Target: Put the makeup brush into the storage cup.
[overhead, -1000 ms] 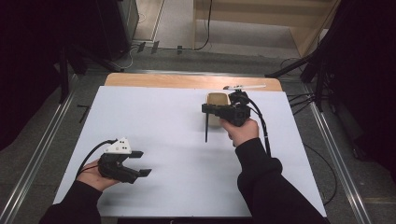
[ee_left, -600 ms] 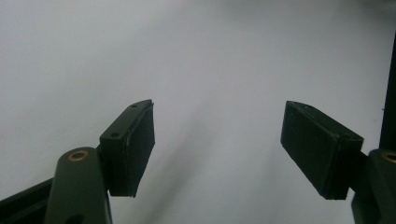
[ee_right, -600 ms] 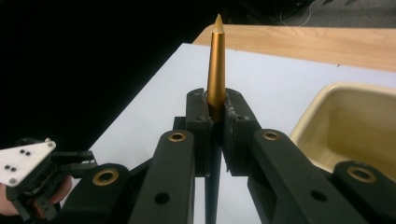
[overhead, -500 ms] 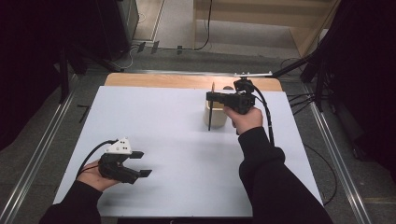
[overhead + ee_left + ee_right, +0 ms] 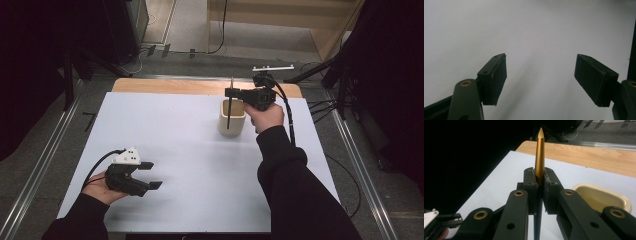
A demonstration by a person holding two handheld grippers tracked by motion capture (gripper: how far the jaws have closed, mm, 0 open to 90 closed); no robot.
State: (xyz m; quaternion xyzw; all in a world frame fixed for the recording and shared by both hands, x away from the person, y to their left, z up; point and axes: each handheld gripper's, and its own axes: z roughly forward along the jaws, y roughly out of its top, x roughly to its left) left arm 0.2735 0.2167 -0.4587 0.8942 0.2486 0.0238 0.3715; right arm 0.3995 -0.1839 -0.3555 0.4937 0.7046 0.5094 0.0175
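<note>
My right gripper (image 5: 229, 93) is shut on a pen (image 5: 228, 112) and holds it upright at the back right of the table. The pen (image 5: 539, 155) has a gold pointed upper half and a black lower half. Its lower end crosses the front of a cream cup (image 5: 237, 127) in the high view; I cannot tell if it is inside. In the right gripper view the cup (image 5: 584, 187) lies just right of the jaws (image 5: 539, 182). My left gripper (image 5: 152, 175) rests low at the front left, open with nothing between its jaws (image 5: 540, 77).
A white sheet (image 5: 175, 135) covers the table, with a bare wooden strip (image 5: 170, 86) along the far edge. Metal rails (image 5: 45, 165) run down both sides. Cables trail from both grippers. The left gripper (image 5: 446, 218) appears small at the lower left of the right gripper view.
My right gripper has carried the pen away from me and upward, from in front of the cup to over it. The left gripper has stayed still.
</note>
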